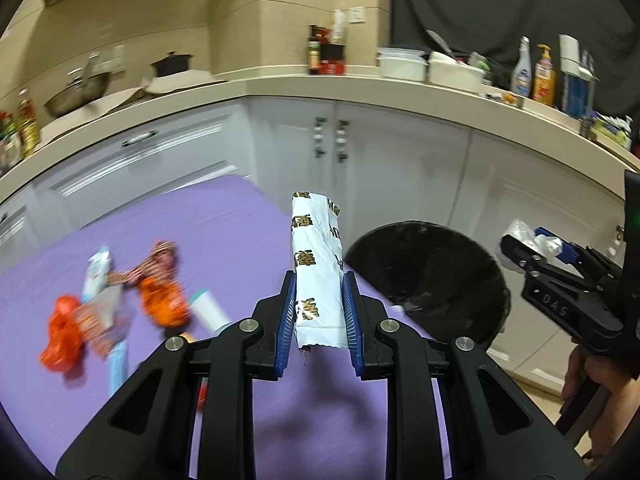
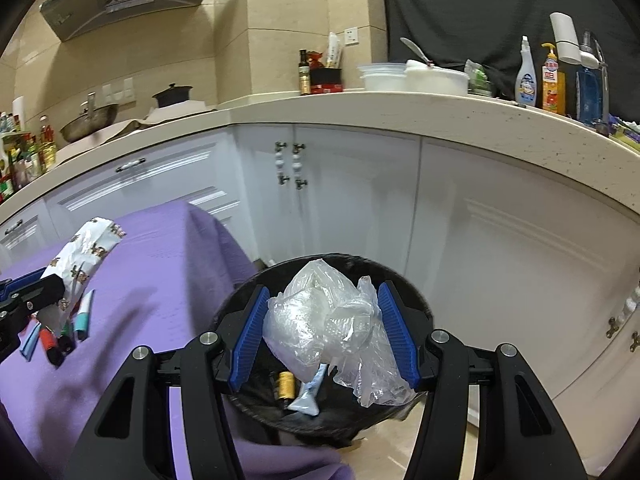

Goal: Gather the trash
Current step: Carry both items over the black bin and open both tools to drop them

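Observation:
My left gripper (image 1: 319,312) is shut on a white printed wrapper (image 1: 317,264), held upright above the purple table (image 1: 224,232); the same wrapper (image 2: 86,254) shows at the left of the right wrist view. My right gripper (image 2: 326,334) is shut on a crumpled clear plastic bag (image 2: 324,320), right over the black trash bin (image 2: 240,304). In the left wrist view the right gripper (image 1: 532,246) hangs just right of the bin (image 1: 432,272). Inside the bin lie a small yellow bottle (image 2: 286,385) and a pale wrapper (image 2: 308,398).
Orange wrappers (image 1: 164,300), a white tube (image 1: 210,308) and other litter lie on the purple cloth at the left. White cabinets (image 2: 360,200) and a beige counter (image 2: 400,112) with bottles and bowls stand behind. A hand (image 1: 588,372) shows at the right edge.

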Motion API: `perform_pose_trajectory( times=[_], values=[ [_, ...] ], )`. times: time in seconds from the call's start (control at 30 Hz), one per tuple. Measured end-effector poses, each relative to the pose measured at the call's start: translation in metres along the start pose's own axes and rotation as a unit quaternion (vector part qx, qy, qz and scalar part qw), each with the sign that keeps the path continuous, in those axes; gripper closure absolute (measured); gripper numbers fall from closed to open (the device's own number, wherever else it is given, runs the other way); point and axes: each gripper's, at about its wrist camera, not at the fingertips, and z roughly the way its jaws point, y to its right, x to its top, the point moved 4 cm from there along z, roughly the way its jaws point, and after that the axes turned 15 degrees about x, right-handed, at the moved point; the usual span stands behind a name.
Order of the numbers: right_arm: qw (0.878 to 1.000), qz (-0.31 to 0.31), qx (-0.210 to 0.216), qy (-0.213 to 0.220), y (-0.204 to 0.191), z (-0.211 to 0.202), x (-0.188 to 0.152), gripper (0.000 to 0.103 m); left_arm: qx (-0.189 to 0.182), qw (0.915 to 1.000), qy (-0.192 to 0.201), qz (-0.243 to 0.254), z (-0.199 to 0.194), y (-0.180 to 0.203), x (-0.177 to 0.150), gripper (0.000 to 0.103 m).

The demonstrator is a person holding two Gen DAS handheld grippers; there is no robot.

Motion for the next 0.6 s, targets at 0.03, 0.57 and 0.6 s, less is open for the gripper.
perform_pose_trajectory(
  times=[0.03,0.57,0.6],
  values=[
    [1.0,0.002,-0.002,0.0,0.004,0.002,0.001,0.047,-0.005,1.0,0.001,0.007,0.003,0.01,0.003,0.081],
    [1.0,0.021,-0.013,-0.018,0.045,0.041,0.001,0.037,-0.022,0.9984,-0.013,0.051,0.06,0.078,0.023,0.052],
    [0.999,0.024,-0.013,-0.019,0.046,0.043,0.0,0.037,-0.021,0.9984,-0.015,0.05,0.062,0.078,0.023,0.052]
  ],
)
